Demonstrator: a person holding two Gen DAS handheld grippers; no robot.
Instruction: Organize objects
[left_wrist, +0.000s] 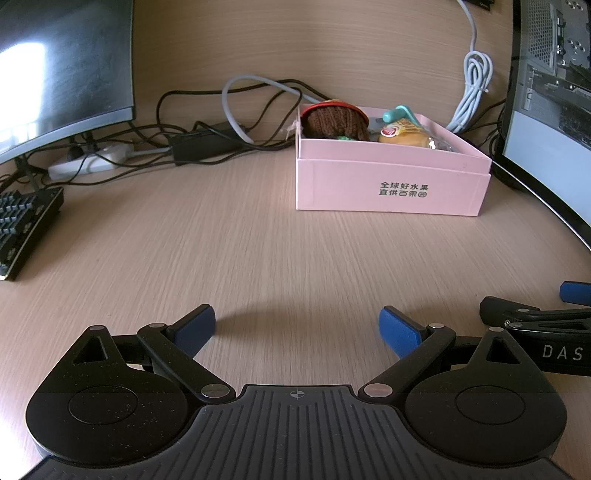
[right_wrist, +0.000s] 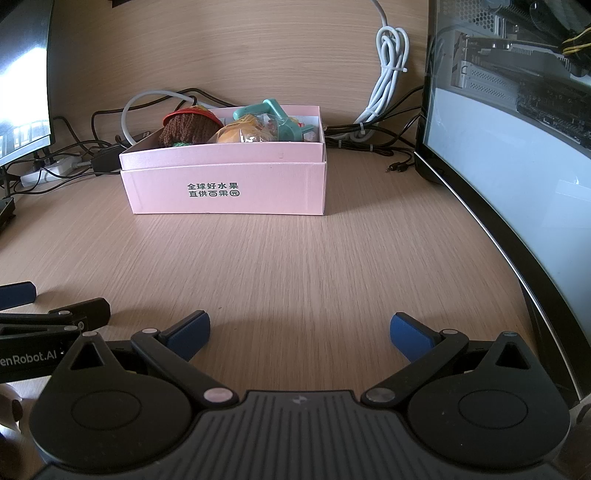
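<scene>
A pink cardboard box (left_wrist: 391, 184) (right_wrist: 225, 192) with dark printed characters stands on the wooden desk. Inside lie a brown knitted toy with a red rim (left_wrist: 334, 123) (right_wrist: 188, 127), a wrapped yellow bun (left_wrist: 404, 137) (right_wrist: 240, 134) and a teal plastic piece (left_wrist: 399, 113) (right_wrist: 280, 118). My left gripper (left_wrist: 297, 330) is open and empty, low over the desk in front of the box. My right gripper (right_wrist: 299, 334) is open and empty, beside the left one. Each shows at the edge of the other's view.
A monitor (left_wrist: 62, 70) and a keyboard (left_wrist: 26, 225) stand at the left. A glass-sided computer case (right_wrist: 517, 122) stands at the right. Black cables (left_wrist: 207, 122), a power strip (left_wrist: 88, 162) and a coiled white cable (right_wrist: 388, 74) lie behind the box.
</scene>
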